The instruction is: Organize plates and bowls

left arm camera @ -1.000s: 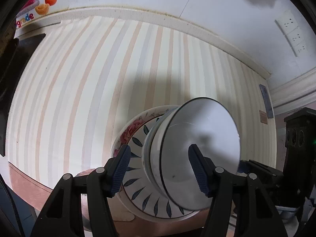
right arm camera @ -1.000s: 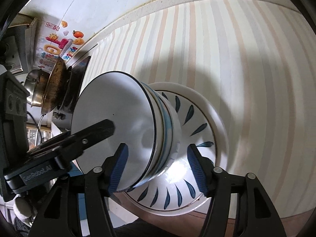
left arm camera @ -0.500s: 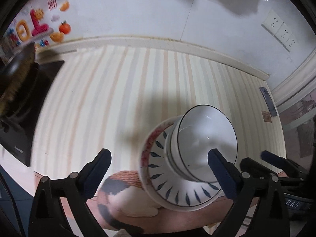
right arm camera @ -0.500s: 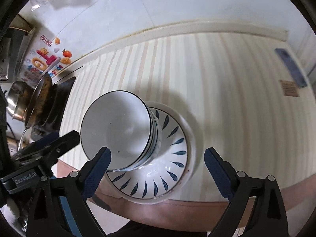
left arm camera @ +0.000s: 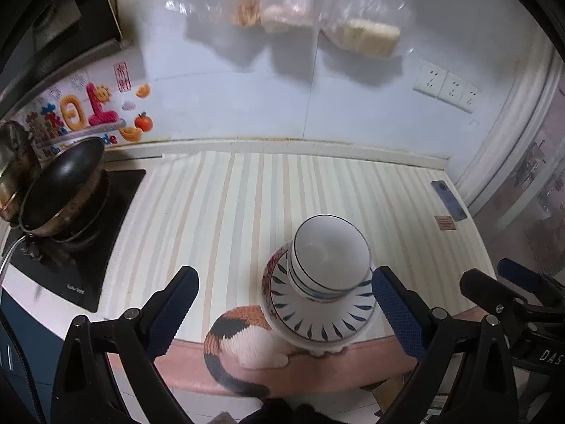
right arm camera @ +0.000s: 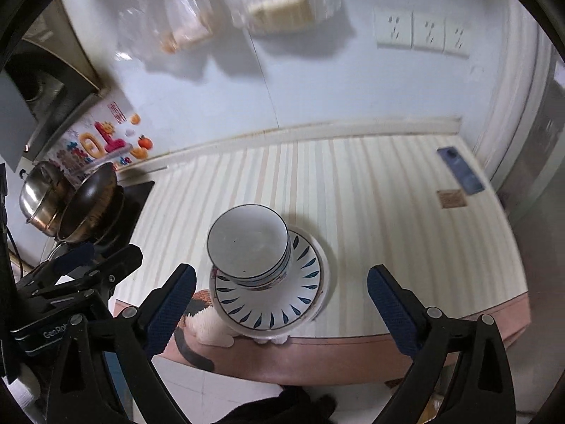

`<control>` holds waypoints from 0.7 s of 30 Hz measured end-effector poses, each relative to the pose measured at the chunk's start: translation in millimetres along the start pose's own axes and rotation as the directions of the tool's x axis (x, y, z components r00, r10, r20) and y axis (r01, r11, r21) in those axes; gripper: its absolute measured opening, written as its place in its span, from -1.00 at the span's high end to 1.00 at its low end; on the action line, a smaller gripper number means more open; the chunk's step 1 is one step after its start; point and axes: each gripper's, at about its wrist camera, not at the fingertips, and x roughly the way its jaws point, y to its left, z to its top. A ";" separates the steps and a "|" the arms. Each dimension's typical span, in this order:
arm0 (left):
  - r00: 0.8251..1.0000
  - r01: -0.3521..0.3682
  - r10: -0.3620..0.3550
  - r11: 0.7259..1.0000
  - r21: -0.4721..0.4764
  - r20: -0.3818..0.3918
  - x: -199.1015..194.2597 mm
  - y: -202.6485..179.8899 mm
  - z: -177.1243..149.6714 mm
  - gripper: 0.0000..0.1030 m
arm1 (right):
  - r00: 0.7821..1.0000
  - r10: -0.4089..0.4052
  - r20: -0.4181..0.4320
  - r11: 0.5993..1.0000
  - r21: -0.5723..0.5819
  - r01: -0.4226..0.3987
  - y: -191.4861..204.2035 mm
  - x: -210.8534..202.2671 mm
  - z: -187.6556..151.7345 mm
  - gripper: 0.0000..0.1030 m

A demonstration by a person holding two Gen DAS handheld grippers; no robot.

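A stack of white bowls with dark rims point(left arm camera: 330, 256) point(right arm camera: 249, 243) stands on stacked plates; the top plate is white with blue leaf marks point(left arm camera: 317, 321) point(right arm camera: 272, 304). The stack sits near the counter's front edge, partly over a calico cat-shaped mat point(left arm camera: 240, 339) point(right arm camera: 201, 318). My left gripper point(left arm camera: 282, 304) is open and empty, pulled back above and in front of the stack. My right gripper point(right arm camera: 280, 300) is open and empty, likewise back from the stack. Each gripper shows at the edge of the other's view.
The striped counter point(left arm camera: 229, 205) runs back to a white wall. A black cooktop point(left arm camera: 74, 247) with a dark pan point(left arm camera: 60, 183) and a steel pot point(right arm camera: 40, 194) is at the left. A phone point(right arm camera: 459, 173) and a small brown card point(right arm camera: 451, 198) lie at the right.
Both grippers opened wide, let go of the bowl stack and drew back and up from it. The bowls now rest on the plates.
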 end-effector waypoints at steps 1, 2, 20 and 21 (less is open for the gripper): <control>1.000 -0.003 0.003 1.000 0.000 0.006 -7.6 -0.8 -2.7 -0.96 | 1.000 0.002 0.011 1.000 -0.002 -0.002 0.8 -11.1 -4.0 -0.94; 1.000 -0.009 0.009 1.000 -0.001 0.020 -17.8 -2.7 -7.0 -0.98 | 1.000 0.007 0.020 1.000 -0.006 -0.007 1.0 -19.9 -7.0 -0.94; 0.977 -0.144 0.148 0.989 -0.037 0.153 -160.4 -26.1 -85.4 -0.99 | 0.989 0.036 0.142 0.995 -0.094 -0.022 17.8 -162.2 -91.0 -0.96; 0.976 -0.144 0.148 0.989 -0.039 0.158 -164.0 -24.9 -87.2 -0.99 | 0.988 0.031 0.151 0.995 -0.097 -0.016 19.7 -168.8 -94.7 -0.96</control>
